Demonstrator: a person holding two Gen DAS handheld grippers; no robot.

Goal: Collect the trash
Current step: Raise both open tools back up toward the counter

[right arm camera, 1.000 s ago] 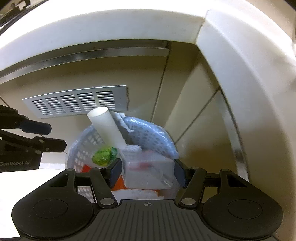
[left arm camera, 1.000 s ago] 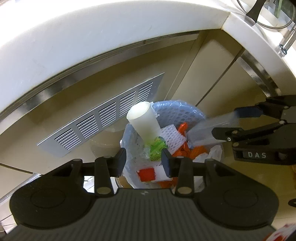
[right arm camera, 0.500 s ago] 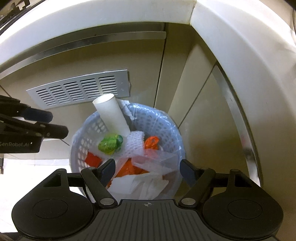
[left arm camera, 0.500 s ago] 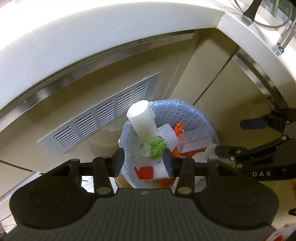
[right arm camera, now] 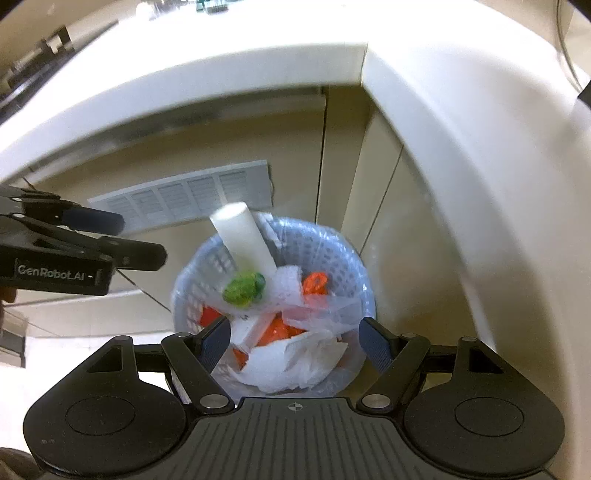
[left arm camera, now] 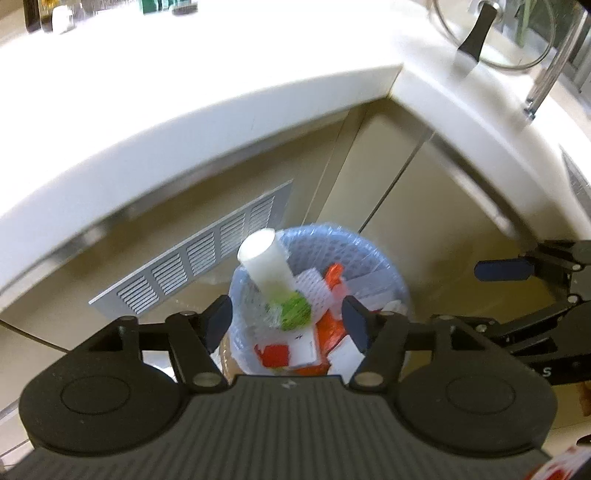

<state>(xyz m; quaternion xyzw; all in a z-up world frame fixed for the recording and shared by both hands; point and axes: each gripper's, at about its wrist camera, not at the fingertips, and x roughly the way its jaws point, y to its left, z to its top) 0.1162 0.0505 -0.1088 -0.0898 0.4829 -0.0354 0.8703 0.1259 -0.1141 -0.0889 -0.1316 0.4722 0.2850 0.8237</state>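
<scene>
A pale blue mesh bin [left arm camera: 384, 258] [right arm camera: 347, 251] lined with clear plastic stands on the floor in the cabinet corner. Trash fills it: a white tube [left arm camera: 266, 264] [right arm camera: 243, 240] leaning out at the back, a green wad [left arm camera: 293, 314] [right arm camera: 243, 290], orange wrappers [left arm camera: 334, 275] [right arm camera: 316, 284], a clear plastic box [right arm camera: 317, 310] and crumpled white paper [right arm camera: 295, 363]. My left gripper [left arm camera: 286, 325] hovers above the bin, its jaws opening with nothing between them. My right gripper [right arm camera: 295, 336] also hangs over the bin, open and empty. Each gripper shows at the edge of the other's view.
A white countertop [left arm camera: 184, 92] [right arm camera: 461, 129] wraps around the corner above the bin. A metal vent grille [left arm camera: 195, 262] [right arm camera: 184, 195] sits in the cabinet front behind it. A glass lid with a black knob [left arm camera: 476, 33] and a metal rod [left arm camera: 546, 70] are on the counter at right.
The right gripper let go of the clear plastic box, which now lies in the bin, and pulled up and back. The left jaws spread wider. Both grippers rose, so the bin looks smaller.
</scene>
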